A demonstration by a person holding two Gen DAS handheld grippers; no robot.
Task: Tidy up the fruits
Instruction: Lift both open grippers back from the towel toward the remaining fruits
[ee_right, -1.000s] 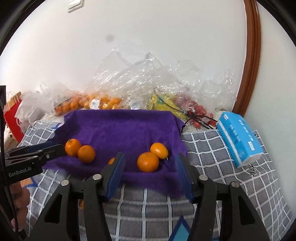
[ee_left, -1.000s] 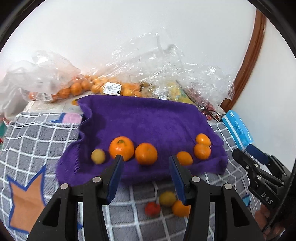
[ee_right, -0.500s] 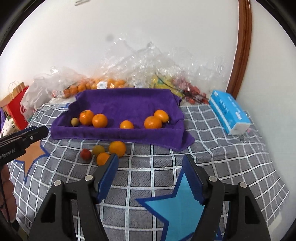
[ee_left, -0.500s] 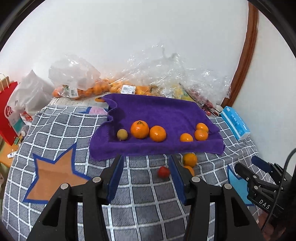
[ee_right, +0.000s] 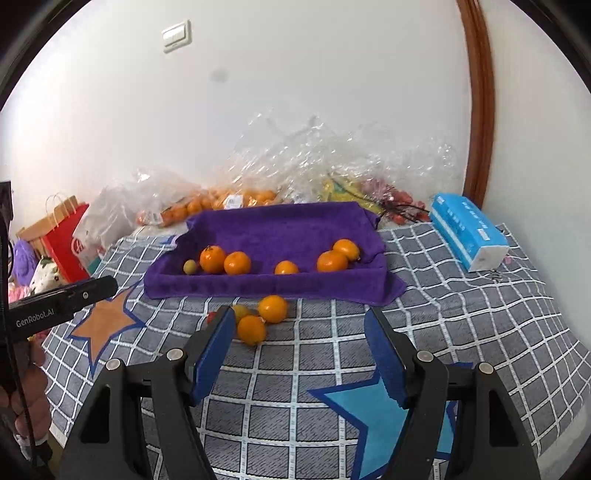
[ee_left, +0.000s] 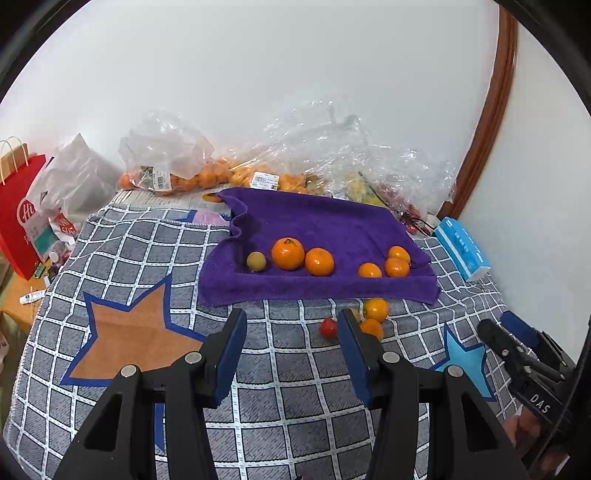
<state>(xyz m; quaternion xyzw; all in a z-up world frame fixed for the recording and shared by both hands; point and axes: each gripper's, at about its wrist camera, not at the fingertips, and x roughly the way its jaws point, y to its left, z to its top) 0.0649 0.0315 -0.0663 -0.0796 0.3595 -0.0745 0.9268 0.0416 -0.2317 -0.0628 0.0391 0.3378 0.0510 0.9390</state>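
Blue-padded fingers nearest in both views: left gripper parted with nothing between the pads, poised over the grey checked blanket; right gripper set wider, jaws having just been opening, likewise empty and above the blanket. Beneath the right gripper, a light blue star patch; to the near left, an orange star patch. At the left edge of the right wrist view, a hand under the other tool.

Just beyond the fingertips, loose on the blanket, a small cluster: two oranges touching or nearly so, a yellowish fruit beside them, a red tomato partly hidden in the right view.

Farther on, a purple towel shaped like a shallow tray, edges raised. On it, in a rough row from left to right: a small yellow-green fruit, a large orange touching a second orange, a gap, a small orange, then a touching pair at the right end.

Right of the towel, a blue tissue pack lying on the blanket near the white wall.

Farthest back, crumpled clear plastic bags holding more oranges, plus yellow and red produce too blurred to identify. Far left, a red paper bag beside the blanket. High on the wall, a light switch; at right, a brown wooden frame.
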